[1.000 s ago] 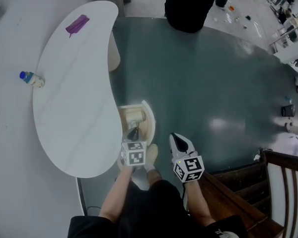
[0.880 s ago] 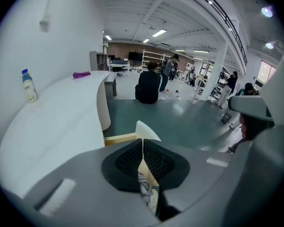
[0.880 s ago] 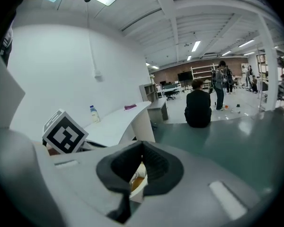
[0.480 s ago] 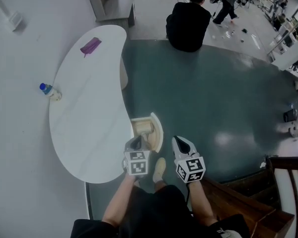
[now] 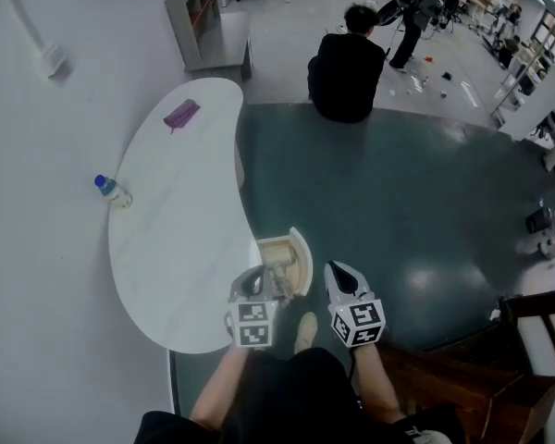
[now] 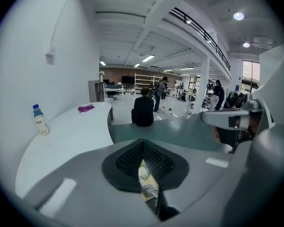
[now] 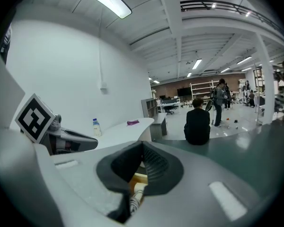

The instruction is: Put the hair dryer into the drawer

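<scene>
The hair dryer [image 5: 277, 271] lay in the open drawer [image 5: 303, 257] under the white table [image 5: 176, 248], so placing looked done. Left gripper [image 5: 257, 278] and right gripper [image 5: 340, 272] hung above, jaws pressed together, empty. Closing the drawer seemed next.
</scene>
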`<state>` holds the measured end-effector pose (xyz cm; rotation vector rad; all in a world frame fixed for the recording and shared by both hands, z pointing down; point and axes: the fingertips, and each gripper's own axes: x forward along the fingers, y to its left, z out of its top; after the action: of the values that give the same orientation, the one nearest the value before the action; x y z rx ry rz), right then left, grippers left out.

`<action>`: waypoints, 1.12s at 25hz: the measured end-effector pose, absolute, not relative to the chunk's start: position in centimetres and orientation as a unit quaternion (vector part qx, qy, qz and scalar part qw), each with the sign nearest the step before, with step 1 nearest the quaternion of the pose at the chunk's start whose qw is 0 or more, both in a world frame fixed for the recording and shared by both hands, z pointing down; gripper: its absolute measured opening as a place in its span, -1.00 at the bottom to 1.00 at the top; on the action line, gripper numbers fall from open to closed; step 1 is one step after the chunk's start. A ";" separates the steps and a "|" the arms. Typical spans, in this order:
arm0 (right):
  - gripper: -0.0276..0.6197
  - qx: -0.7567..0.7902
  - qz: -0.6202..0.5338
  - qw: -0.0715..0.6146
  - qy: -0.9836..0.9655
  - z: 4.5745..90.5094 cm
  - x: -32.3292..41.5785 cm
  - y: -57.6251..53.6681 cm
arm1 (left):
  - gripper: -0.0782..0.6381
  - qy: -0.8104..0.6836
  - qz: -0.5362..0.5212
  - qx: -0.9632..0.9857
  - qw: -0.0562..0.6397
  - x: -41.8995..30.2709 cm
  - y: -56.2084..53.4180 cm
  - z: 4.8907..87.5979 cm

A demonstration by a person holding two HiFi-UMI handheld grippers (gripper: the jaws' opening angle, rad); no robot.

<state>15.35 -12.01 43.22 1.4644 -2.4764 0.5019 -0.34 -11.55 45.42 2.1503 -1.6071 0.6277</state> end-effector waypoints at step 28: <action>-0.91 0.567 0.119 0.083 -0.811 38.3 10.4 -1.5 | -0.76 -0.515 0.157 0.836 0.102 -6.1 -3.0 38.1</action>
<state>10.42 -1.48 38.27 1.6927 -2.4199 0.3560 -6.08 -3.00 38.13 2.4695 -1.5218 0.4631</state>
